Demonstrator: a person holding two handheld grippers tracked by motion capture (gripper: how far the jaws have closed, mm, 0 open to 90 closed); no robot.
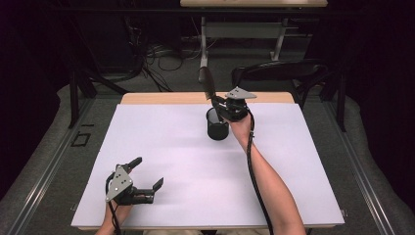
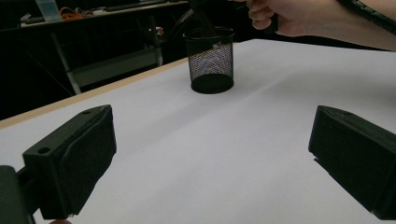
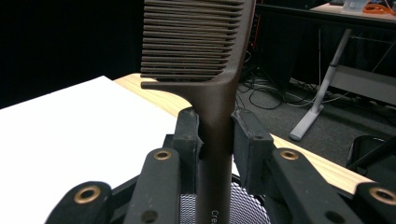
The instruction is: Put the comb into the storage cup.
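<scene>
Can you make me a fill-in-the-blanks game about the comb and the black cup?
1. The right gripper is shut on a brown ____.
2. The mesh cup stands on the white table and its colour is ____.
3. The comb's teeth end points ____, above the cup.
4. The left gripper's jaws are wide ____.

Missing words: comb; black; up; open

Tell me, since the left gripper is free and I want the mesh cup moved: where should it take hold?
Grip the mesh cup across its upper wall, coming from the left gripper's side, fingers level. It stands upright and round, and the comb and right gripper crowd its rim from above.
</scene>
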